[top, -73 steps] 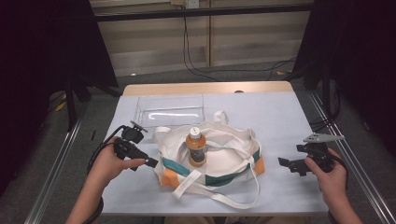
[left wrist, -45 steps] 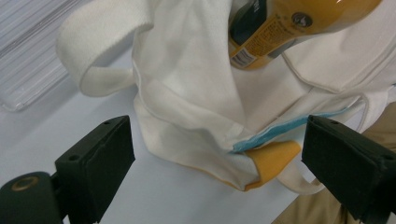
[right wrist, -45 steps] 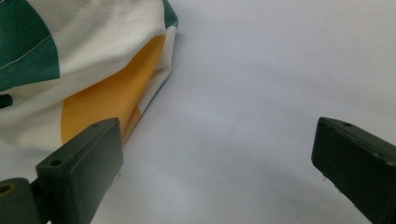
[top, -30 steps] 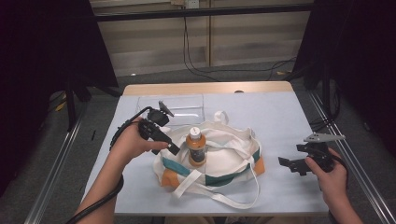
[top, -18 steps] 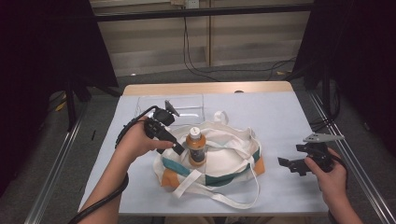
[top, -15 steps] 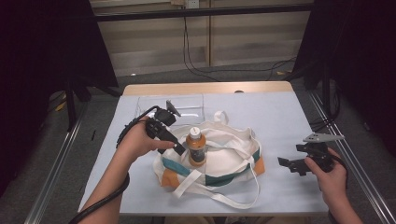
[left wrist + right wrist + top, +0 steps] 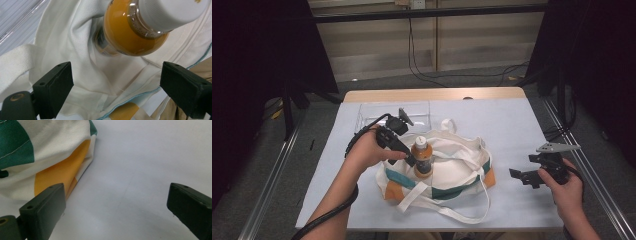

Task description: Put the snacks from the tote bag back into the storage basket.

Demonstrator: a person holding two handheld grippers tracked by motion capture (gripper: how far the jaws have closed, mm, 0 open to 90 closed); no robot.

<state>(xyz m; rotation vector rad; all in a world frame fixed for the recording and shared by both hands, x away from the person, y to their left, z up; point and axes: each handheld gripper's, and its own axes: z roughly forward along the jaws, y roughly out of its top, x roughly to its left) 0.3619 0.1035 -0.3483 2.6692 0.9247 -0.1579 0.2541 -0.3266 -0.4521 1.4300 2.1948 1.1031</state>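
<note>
The bottle [image 7: 422, 157] of orange liquid, white-capped, stood upright in the middle of the cream tote bag [image 7: 452, 170], which lay slumped on the pale blue worktop [image 7: 512, 120] with its teal and orange panels facing the person and its long white straps [image 7: 447, 212] looping toward the near edge. In the left gripper view the bottle [image 7: 135, 32] loomed close ahead, its cap at the upper right and its body sunk into the bag's cream folds [image 7: 82, 62]. The left gripper [image 7: 411, 161] reached in from the bag's left side, its tips just beside the bottle's lower half; its fingers [image 7: 53, 92] were spread wide on either side of the cloth below the bottle and had just been closing a little, with nothing pinched between them and the bottle ahead of the pads, not between them. The left hand [image 7: 369, 150] gripped the tool's body, its cable trailing back along the forearm. A clear plastic tray [image 7: 372, 112] sat on the worktop behind that hand, toward the far edge. Well apart, at the worktop's right side, the right gripper [image 7: 519, 176] was held in the right hand [image 7: 564, 187] and pointed toward the bag's orange corner [image 7: 62, 173]; its fingers [image 7: 45, 207] were likewise spread, with bare worktop between them.
</note>
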